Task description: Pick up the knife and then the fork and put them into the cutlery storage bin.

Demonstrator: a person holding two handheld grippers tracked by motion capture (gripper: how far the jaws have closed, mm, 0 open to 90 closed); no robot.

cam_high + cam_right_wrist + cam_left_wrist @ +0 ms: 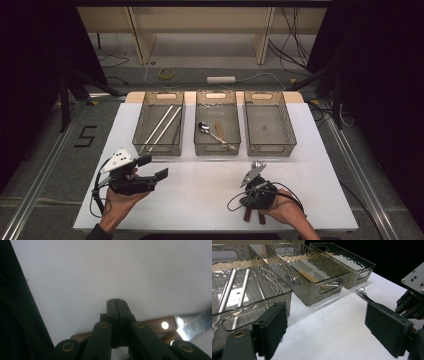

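Right now your right gripper (253, 216) sits at the near edge of the surface (200, 185), fingers (116, 305) pressed together with nothing between them. Two wooden-handled utensils (160, 325) lie flat just beneath and behind those fingers, long axes running toward the far edge, metal ends (257, 165) pointing at the right bin (287, 131). Your right hand is clearly nearer; the left gripper (152, 167) waits well apart toward the near-left corner, fingers (274, 325) spread wide and empty. White surface; three smoky clear bins along the far edge; dark room, cables on the floor.
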